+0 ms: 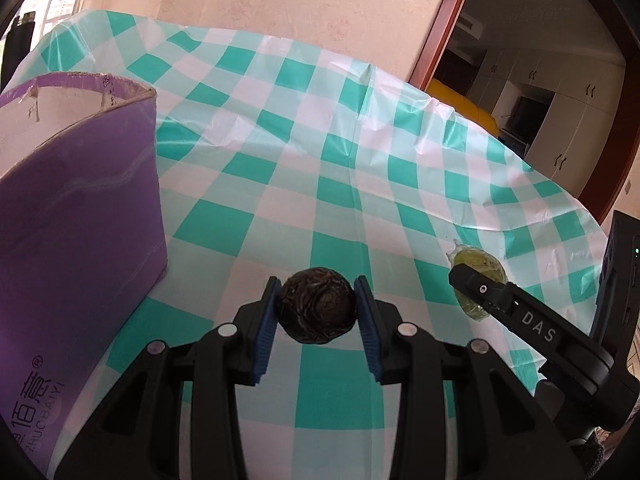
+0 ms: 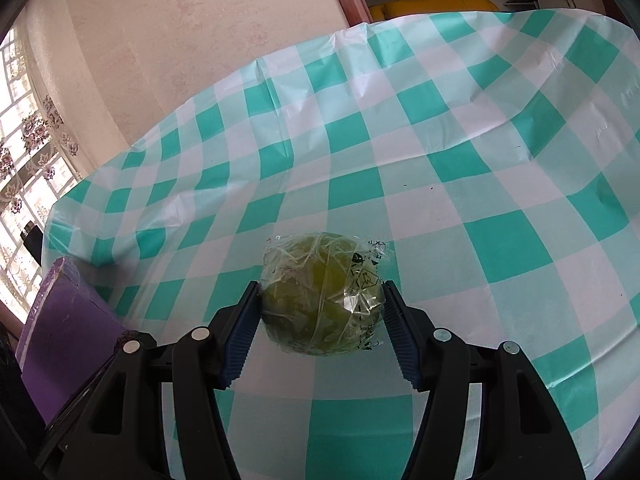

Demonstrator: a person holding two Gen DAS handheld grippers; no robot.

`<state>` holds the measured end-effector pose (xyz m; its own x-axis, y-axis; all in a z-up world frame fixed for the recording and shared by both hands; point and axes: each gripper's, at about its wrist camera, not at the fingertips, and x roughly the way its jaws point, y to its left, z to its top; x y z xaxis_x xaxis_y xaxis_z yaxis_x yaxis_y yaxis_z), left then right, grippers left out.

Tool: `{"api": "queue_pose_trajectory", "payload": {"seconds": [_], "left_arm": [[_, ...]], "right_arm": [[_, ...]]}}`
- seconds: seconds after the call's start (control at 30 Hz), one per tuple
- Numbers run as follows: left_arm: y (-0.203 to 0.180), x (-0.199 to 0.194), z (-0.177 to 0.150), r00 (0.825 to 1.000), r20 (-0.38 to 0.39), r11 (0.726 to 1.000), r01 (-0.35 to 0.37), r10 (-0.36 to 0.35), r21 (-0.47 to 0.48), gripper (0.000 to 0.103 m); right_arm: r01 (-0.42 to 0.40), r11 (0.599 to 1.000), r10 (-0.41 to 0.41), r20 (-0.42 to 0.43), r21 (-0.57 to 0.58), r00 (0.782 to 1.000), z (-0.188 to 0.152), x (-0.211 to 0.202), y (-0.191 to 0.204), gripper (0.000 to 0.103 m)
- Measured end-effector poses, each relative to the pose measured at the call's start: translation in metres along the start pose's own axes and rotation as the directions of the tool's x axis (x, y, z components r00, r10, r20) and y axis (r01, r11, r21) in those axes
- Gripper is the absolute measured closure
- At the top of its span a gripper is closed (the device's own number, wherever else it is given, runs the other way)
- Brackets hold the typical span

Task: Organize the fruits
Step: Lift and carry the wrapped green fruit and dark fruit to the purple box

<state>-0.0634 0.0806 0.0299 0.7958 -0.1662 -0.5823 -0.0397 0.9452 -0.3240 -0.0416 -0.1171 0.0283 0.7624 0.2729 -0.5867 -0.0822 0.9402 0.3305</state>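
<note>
"DAS" on right gripper (image 1: 480,289); perhaps "ZHUCBAIYI" on purple box (image 1: 80,208)

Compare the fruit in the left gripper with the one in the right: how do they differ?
The dark fruit is brownish-black with wrinkled skin; the green fruit is yellow-green in printed clear wrap. The green fruit looks bulkier, spreading its jaws wider. Both are roundish, each clamped between blue pads above the checked tablecloth.

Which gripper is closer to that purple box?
Left. The left gripper, holding a dark fruit, is right beside the purple box; the right gripper sits farther off, beyond the left one.
</note>
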Motion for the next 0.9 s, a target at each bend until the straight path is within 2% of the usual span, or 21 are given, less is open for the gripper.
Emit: {"api": "queue_pose_trajectory", "payload": {"seconds": [0.23, 0.37, 0.53, 0.7, 0.77, 0.9], "left_arm": [[0.005, -0.045, -0.011, 0.999, 0.044, 0.999, -0.025, 0.023, 0.034, 0.065], [0.001, -0.089, -0.004, 0.992, 0.109, 0.993, -0.079, 0.069, 0.087, 0.065], [0.015, -0.143, 0.014, 0.968, 0.187, 0.981, -0.183, 0.169, 0.062, 0.065], [0.04, -0.188, 0.029, 0.932, 0.239, 0.957, -0.288, 0.272, 0.034, 0.065], [0.053, -0.201, 0.033, 0.918, 0.243, 0.944, -0.329, 0.314, 0.025, 0.065], [0.083, -0.219, 0.036, 0.901, 0.212, 0.922, -0.388, 0.379, 0.0, 0.065]], "right_arm": [[-0.055, 0.998, 0.054, -0.034, -0.012, 0.998, -0.013, -0.009, 0.018, 0.043], [-0.124, 0.991, 0.123, -0.025, -0.053, 0.992, -0.011, -0.023, 0.047, 0.043], [-0.226, 0.96, 0.231, 0.01, -0.164, 0.973, -0.002, -0.05, 0.103, 0.043], [-0.317, 0.906, 0.327, -0.01, -0.28, 0.945, -0.005, -0.065, 0.16, 0.043], [-0.343, 0.883, 0.352, -0.03, -0.319, 0.935, -0.01, -0.066, 0.181, 0.043], [-0.379, 0.838, 0.386, -0.065, -0.392, 0.92, -0.022, -0.069, 0.218, 0.043]]}}
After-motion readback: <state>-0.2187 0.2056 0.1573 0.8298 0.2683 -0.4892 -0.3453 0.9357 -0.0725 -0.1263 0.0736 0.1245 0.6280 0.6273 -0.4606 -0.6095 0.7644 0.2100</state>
